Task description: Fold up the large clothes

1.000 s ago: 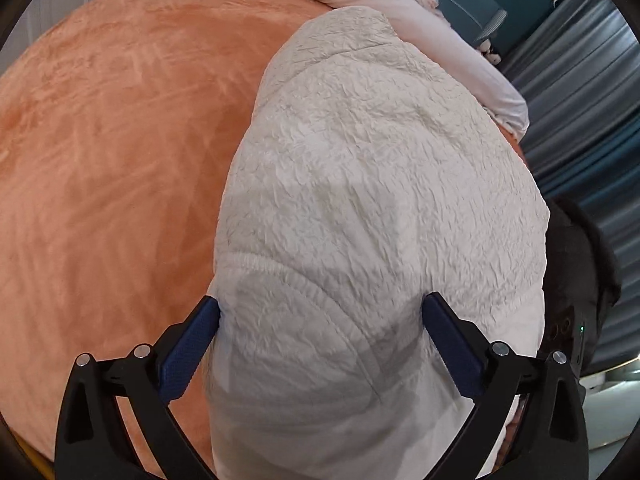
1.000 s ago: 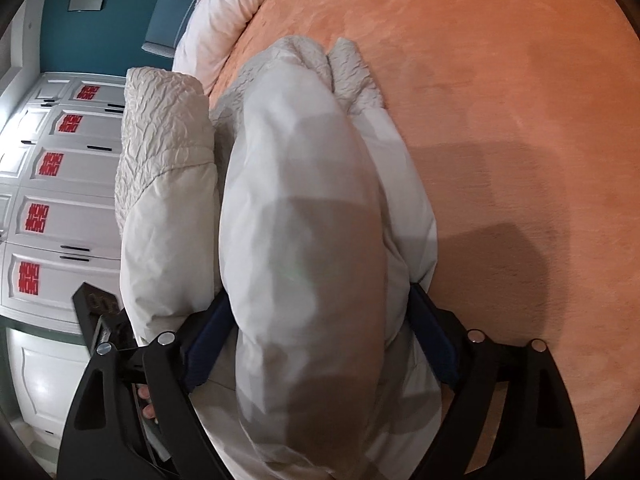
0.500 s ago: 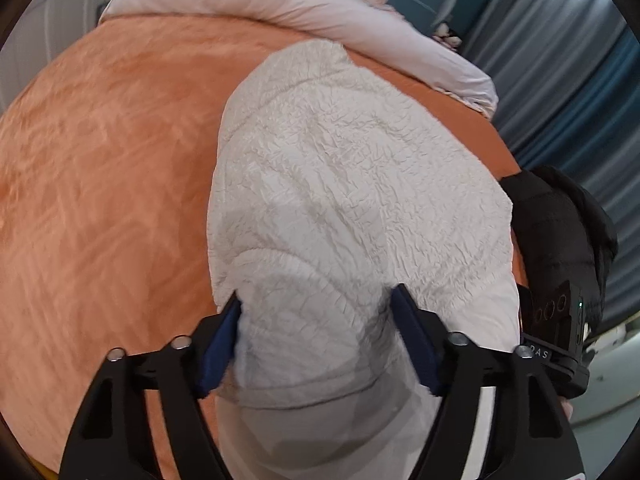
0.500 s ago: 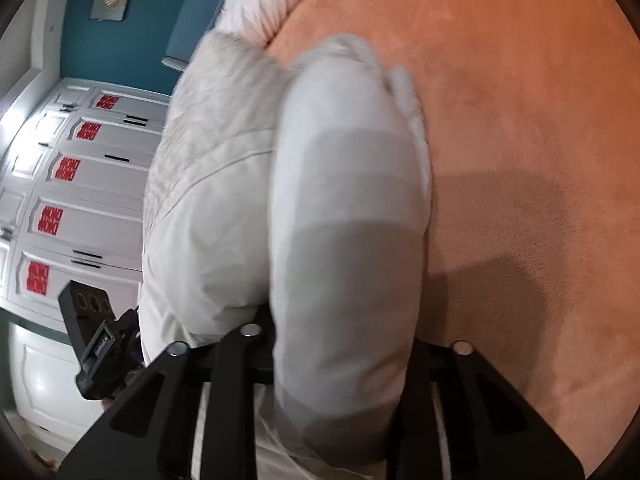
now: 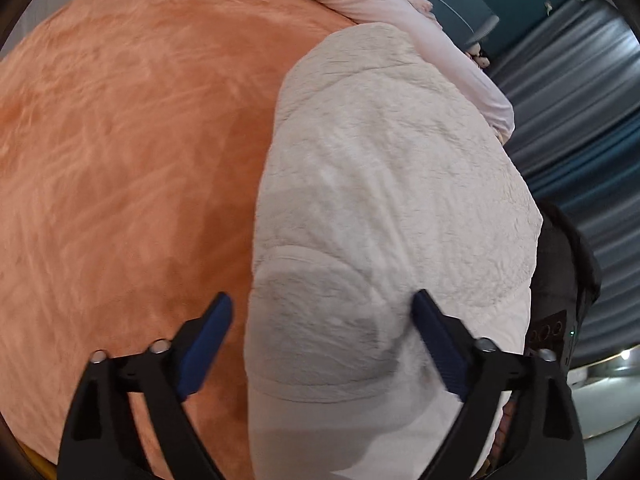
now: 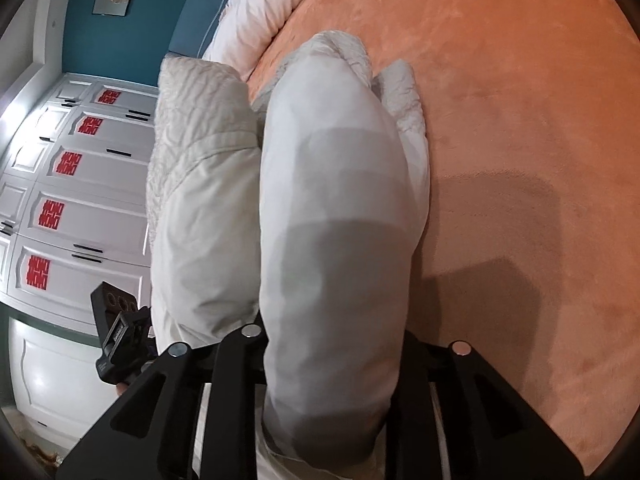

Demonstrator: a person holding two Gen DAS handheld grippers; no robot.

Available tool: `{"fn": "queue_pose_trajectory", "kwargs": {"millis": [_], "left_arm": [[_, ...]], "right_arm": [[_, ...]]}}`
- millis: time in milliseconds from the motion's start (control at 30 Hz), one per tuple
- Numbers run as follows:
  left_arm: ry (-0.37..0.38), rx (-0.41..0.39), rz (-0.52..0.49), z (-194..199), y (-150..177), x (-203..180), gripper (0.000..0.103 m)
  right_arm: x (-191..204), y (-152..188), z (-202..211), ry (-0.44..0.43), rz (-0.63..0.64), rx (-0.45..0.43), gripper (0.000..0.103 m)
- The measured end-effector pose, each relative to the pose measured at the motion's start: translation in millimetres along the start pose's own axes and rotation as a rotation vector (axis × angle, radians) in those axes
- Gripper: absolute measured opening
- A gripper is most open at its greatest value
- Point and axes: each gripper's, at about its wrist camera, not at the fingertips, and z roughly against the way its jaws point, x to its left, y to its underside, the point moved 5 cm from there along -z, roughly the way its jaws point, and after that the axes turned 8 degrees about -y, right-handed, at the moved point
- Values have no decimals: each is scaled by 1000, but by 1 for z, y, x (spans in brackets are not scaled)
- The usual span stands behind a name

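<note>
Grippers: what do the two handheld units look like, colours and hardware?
Both are matte black, with cut-out angular arms and silver rivets at the pivots. The left gripper has dark blue pads on its fingers. The right gripper hides its pads behind cloth. No cables or sleeves visible.

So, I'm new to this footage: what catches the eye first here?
A puffy white coat fills the middle of both views, lying on a big orange blanket. The right gripper is clamped on a smooth fold of it, while the left gripper has just opened, its jaws straddling the crinkled side. White cabinets with red emblems stand at the left.
</note>
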Motion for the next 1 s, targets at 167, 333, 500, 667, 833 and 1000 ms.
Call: {"fn": "queue_pose_trajectory", "kwargs": {"millis": [167, 333, 500, 667, 833, 1000], "left_arm": [[277, 144, 171, -39, 4, 17, 98], [314, 121, 111, -38, -3, 0, 89], [281, -2, -70, 6, -15, -40, 71], [317, -166, -198, 73, -36, -71, 69], [348, -303, -258, 147, -62, -81, 69], [374, -446, -301, 226, -89, -73, 69]], "right_arm": [[-17, -4, -4, -14, -52, 17, 44], [-24, -10, -10, -79, -97, 29, 30], [21, -12, 3, -87, 49, -35, 13], [85, -17, 19, -127, 176, -135, 11], [160, -26, 36, -182, 315, -211, 11], [252, -31, 34, -225, 471, -267, 11]]}}
